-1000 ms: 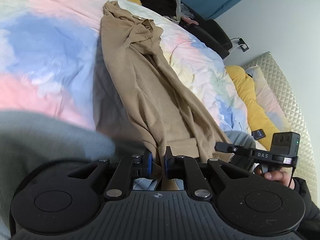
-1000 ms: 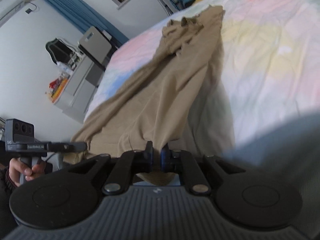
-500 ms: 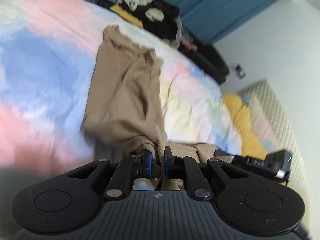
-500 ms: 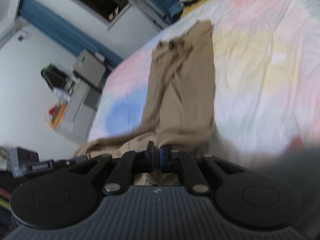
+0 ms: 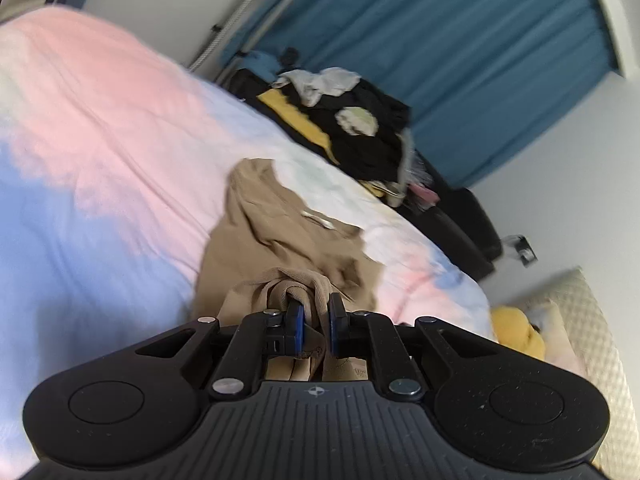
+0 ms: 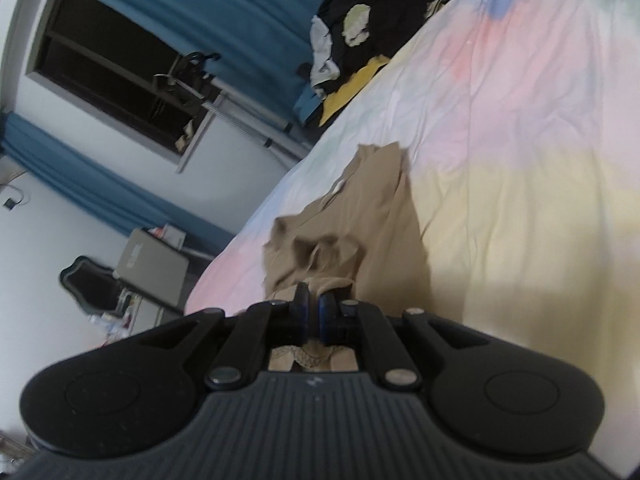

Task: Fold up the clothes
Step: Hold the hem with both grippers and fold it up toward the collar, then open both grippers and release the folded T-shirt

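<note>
Your left gripper (image 5: 314,318) has its blue-padded fingers (image 5: 297,320) clenched on a bunched edge of the tan garment (image 5: 288,240); the cloth is gathered into a thick fold between them. Your right gripper (image 6: 313,312) is pinched closed on another edge of the same tan garment (image 6: 380,220), its fingers (image 6: 302,306) nearly meeting around the fabric. The rest of the garment lies rumpled on the bed (image 5: 100,152), spread away from you over the pastel pink, blue and yellow bedcover (image 6: 520,140). Beyond the bed's far edge sits a dark clothes pile (image 5: 360,128), in front of a blue curtain (image 5: 460,60).
</note>
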Motion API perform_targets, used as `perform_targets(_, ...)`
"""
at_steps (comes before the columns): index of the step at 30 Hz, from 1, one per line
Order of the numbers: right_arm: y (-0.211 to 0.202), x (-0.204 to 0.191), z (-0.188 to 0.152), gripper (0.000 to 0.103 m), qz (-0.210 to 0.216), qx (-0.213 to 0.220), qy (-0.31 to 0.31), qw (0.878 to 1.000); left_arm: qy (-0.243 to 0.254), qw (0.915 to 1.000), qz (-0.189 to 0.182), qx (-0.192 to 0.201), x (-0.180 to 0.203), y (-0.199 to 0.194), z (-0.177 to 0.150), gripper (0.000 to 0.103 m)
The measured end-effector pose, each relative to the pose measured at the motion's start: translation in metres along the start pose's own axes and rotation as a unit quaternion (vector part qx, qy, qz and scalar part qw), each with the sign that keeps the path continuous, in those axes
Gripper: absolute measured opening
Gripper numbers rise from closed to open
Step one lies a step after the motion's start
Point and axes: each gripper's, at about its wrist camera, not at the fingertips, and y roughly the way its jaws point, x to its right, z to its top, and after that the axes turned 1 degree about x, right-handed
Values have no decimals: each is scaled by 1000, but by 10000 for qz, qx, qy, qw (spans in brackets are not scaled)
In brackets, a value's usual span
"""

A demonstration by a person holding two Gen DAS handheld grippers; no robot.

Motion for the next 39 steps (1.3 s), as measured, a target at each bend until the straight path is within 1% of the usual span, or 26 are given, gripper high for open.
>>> perform_targets(4, 35, 12, 12, 5, -155, 35, -89, 9998, -22, 9997, 181, 186, -9, 44, 21, 14)
perform_targets(10, 81, 39, 17, 5, -515, -160, -221, 9983, 439, 9978, 505, -18, -27, 98, 17, 14)
perform_targets(14, 99, 52, 13, 5, -627, -349, -195, 9972, 642, 9961, 600, -93, -31, 109, 12, 15)
perform_targets(17, 102, 48, 11, 5, -690, -361, -410, 9961, 765, 9952, 610, -79, -29, 105, 12, 16)
perform_targets(20, 99, 42, 8, 7, -719, -326, -637, 9948, 891, 9941, 612, -58, -25, 101, 10, 19)
perform_targets(22, 95, 38, 6, 8, -723, -267, -709, 9945, 970, 9932, 647, -51, -20, 98, 7, 26)
perform_targets(25, 88, 27, 1, 12, -738, -163, -1037, 9917, 1206, 9900, 739, 17, -9, 89, -4, 42)
perform_targets(26, 85, 21, -1, 17, -739, -118, -1196, 9900, 1319, 9882, 772, 75, -4, 84, -9, 57)
perform_targets(27, 82, 15, -4, 20, -746, -80, -1362, 9878, 1431, 9863, 805, 134, 1, 79, -14, 66)
perform_targets(29, 73, 3, -11, 35, -741, 17, -1643, 9836, 1629, 9831, 802, 249, 11, 68, -21, 68)
perform_targets(31, 65, -7, -17, 36, -722, 113, -1879, 9795, 1786, 9801, 785, 363, 19, 56, -27, 68)
perform_targets(34, 53, -18, -26, 36, -719, 222, -2149, 9737, 1893, 9773, 795, 525, 28, 40, -33, 68)
perform_targets(39, 29, -32, -43, 36, -583, 291, -2397, 9687, 2056, 9728, 829, 679, 39, 18, -47, 68)
